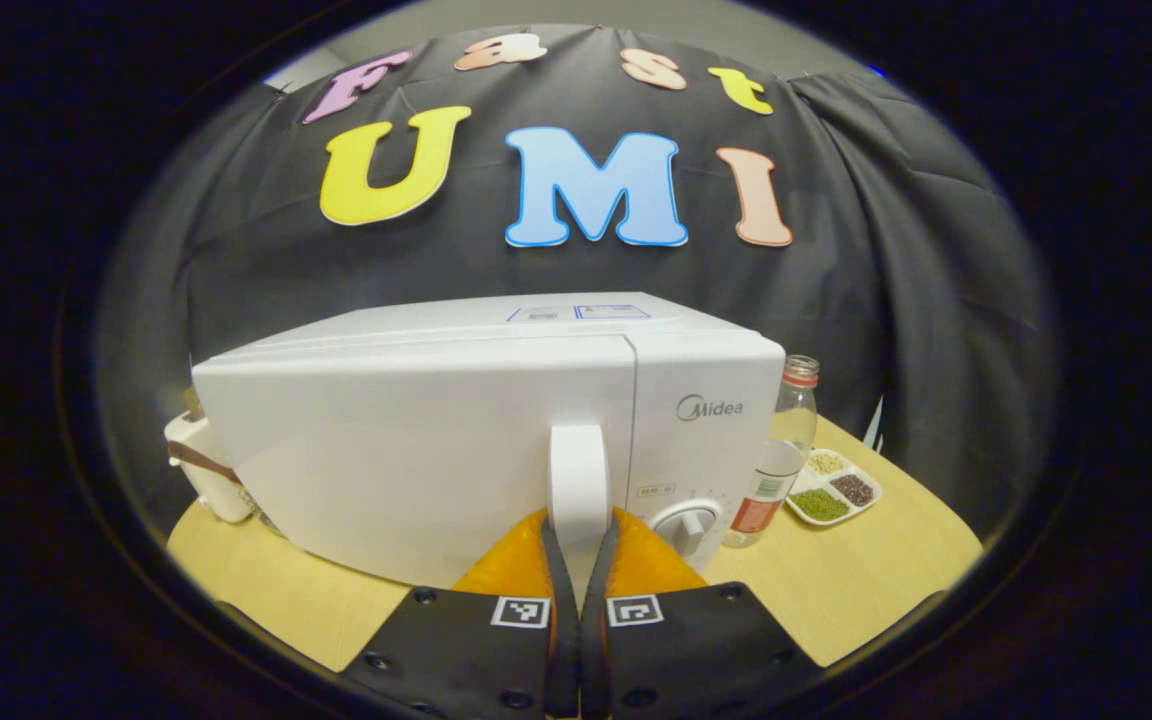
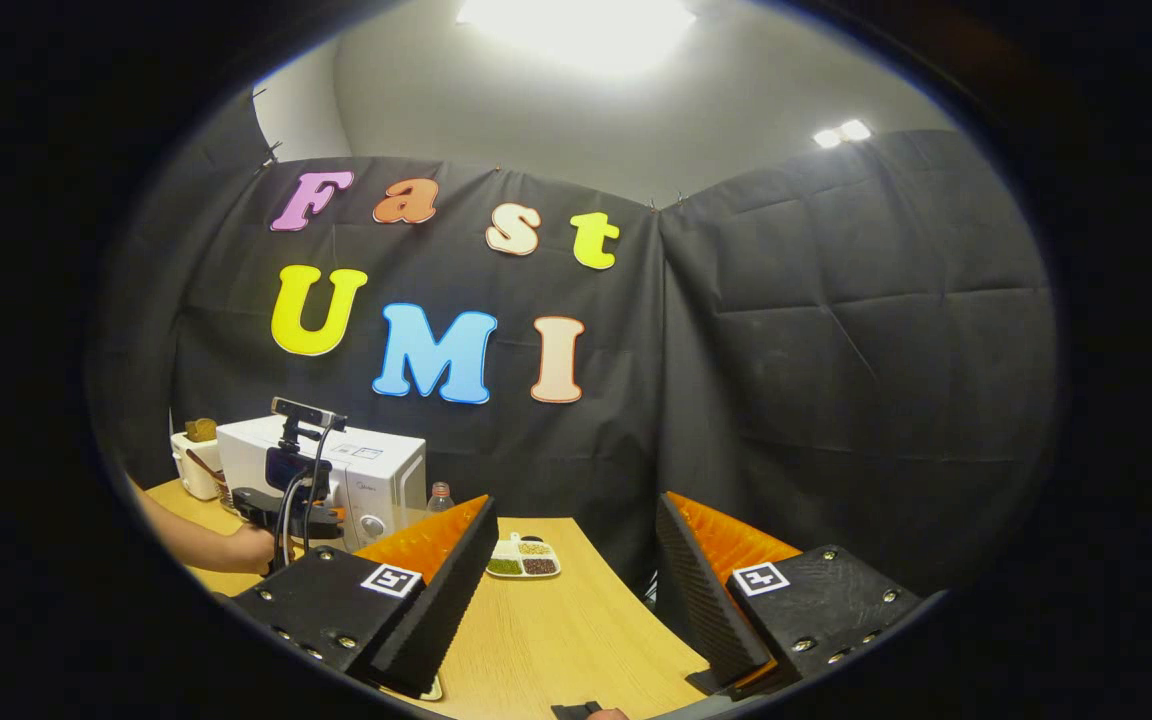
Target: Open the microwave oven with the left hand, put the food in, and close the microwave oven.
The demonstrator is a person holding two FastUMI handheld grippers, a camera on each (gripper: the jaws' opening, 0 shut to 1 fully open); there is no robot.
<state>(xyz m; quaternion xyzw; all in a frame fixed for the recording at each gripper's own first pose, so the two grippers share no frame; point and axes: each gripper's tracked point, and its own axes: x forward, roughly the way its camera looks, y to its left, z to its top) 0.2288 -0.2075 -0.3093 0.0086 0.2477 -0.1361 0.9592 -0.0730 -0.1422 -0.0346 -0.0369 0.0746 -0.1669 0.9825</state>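
The left gripper pinches the lower end of the white door handle, both fingers closed on it, a grip suited to swinging the door of the microwave oven open. The door looks shut, or at most barely cracked; the fisheye makes that hard to judge. The oven sits on the wooden table, with a clear bottle and a divided dish of grains just beside it. The right gripper waits with fingers spread wide, holding nothing, well away from the oven. I cannot pick out the food.
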